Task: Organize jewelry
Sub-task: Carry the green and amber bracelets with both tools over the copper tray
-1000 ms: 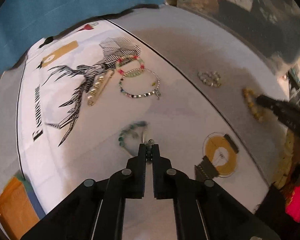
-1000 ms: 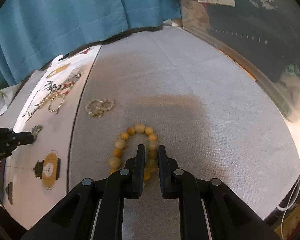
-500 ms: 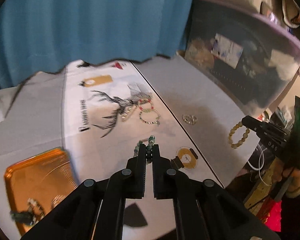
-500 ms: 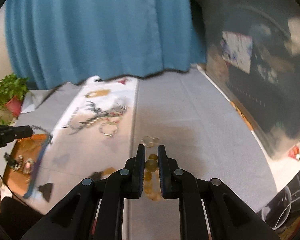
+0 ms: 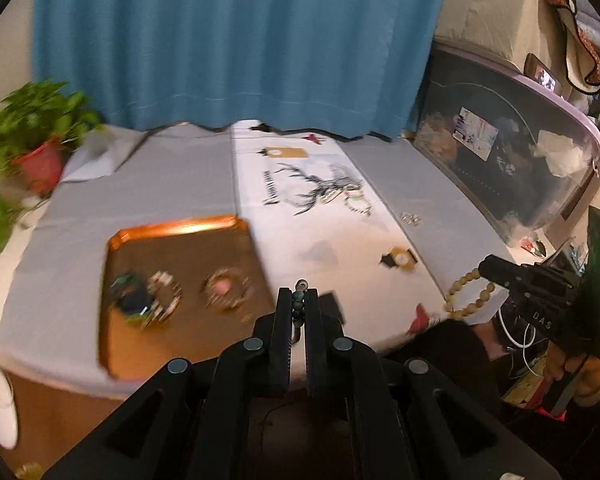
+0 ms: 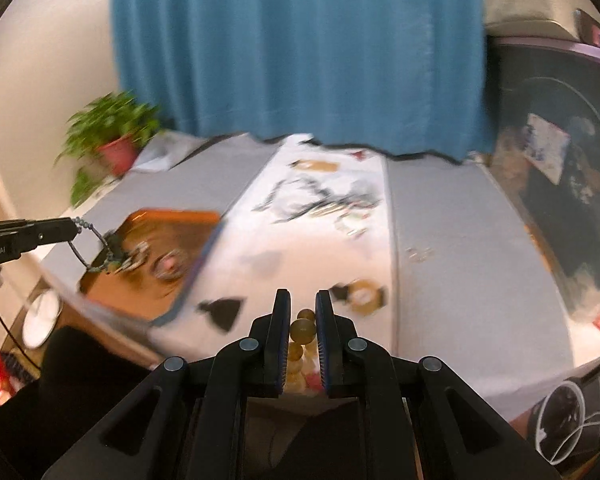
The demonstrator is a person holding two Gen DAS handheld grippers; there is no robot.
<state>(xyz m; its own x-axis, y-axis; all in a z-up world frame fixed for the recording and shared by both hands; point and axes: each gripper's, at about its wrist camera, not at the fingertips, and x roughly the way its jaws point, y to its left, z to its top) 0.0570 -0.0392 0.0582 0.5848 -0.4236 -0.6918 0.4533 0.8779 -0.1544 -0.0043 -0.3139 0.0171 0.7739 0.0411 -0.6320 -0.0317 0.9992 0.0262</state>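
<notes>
My left gripper [image 5: 299,300] is shut on a dark green bead bracelet [image 5: 299,304], held in the air near the right edge of an orange tray [image 5: 172,230]. From the right wrist view the bracelet [image 6: 96,248] dangles from the left gripper [image 6: 74,226] over the tray [image 6: 172,216]. My right gripper [image 6: 303,308] is shut on a yellow bead bracelet [image 6: 303,330], held above the table's front edge; it also shows in the left wrist view [image 5: 470,292]. Several bracelets [image 5: 224,290] lie in the tray.
A white printed cloth [image 5: 300,216] runs down the grey table and carries more bracelets [image 5: 356,202]. A small bead piece [image 5: 410,219] lies on the grey mat. A potted plant [image 5: 36,144] stands far left; a dark storage bin [image 5: 512,160] is right.
Both grippers have lifted and pulled back from the table with their bracelets. The left one has swung left toward the orange tray, which has come into view.
</notes>
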